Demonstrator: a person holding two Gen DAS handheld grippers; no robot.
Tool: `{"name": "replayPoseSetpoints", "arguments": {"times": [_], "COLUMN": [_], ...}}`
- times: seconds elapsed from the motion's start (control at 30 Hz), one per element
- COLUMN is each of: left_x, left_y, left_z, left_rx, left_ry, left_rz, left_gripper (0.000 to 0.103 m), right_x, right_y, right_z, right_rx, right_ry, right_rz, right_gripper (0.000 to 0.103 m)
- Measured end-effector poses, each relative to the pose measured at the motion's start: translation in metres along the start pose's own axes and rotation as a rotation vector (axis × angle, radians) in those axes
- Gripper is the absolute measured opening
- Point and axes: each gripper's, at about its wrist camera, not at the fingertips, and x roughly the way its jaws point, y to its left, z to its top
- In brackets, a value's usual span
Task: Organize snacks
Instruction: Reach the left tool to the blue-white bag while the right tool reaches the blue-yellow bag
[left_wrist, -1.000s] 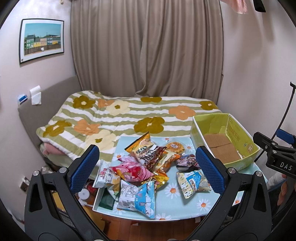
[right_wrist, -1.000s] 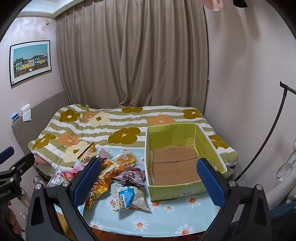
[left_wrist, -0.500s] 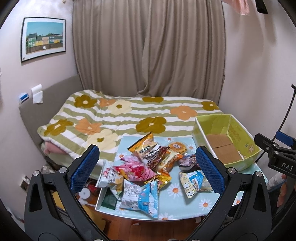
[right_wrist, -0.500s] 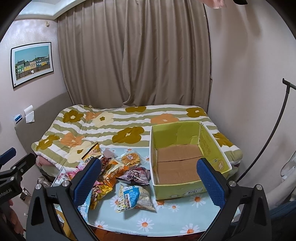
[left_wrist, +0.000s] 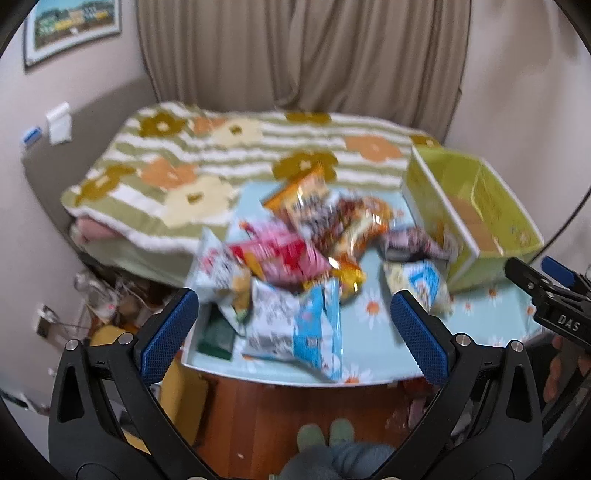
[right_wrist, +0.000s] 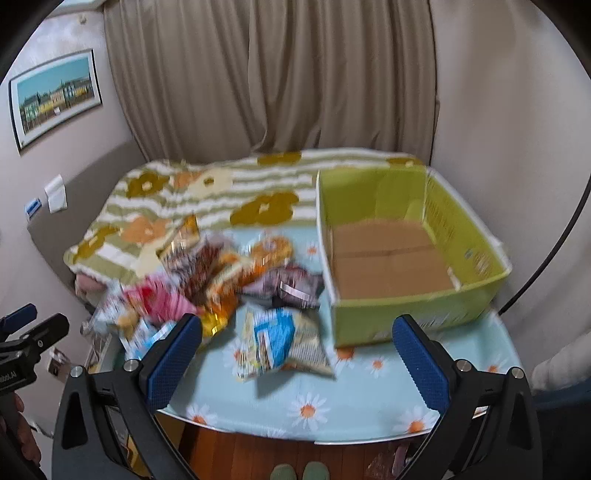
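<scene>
Grippers come first in both views: the left gripper (left_wrist: 293, 326) and the right gripper (right_wrist: 297, 352) each hang above the table's near edge, jaws spread wide, holding nothing. Just past the right one a blue-and-white snack bag (right_wrist: 280, 341) lies alone on the daisy-print table (right_wrist: 369, 406), near the middle. Left of it the heap of snack packets (left_wrist: 295, 243) crowds the table's left half. Along the right edge stands the green cardboard box (right_wrist: 476, 295), empty. Judging from this, sorting has not begun; the next move calls for lowering onto a single loose bag and pinching its crinkly edge.
</scene>
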Motion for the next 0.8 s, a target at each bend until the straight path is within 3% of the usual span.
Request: {"name": "replayPoseSetpoints", "arguments": {"times": [0.1,0.43,0.7,0.8], "left_x": [0.032,0.116,0.150,0.153], "left_y": [-0.003,-0.015,-0.018,-0.015], "left_z": [-0.019,-0.054,-0.060,-0.058], "left_rx": [0.030,0.080,0.096,0.095], "left_ry": [0.048,0.150,0.193,0.196], "left_rz": [-0.026,0.018,0.090,0.109], "left_gripper": [0.103,0.103,0.103,0.098], "right_x": [0.025,0.102,0.142,0.151], "right_y": [0.001,0.002,0.000,0.000], "right_z": [-0.015,-0.045,-0.046,-0.044], "right_rx": [-0.014,-0.045,-0.027,-0.031], "right_ry": [0.040,0.121,0.169,0.172], "right_rz": [-0.001,0.069,0.121,0.134], "right_gripper": [0.102,0.102,0.102,0.102]}}
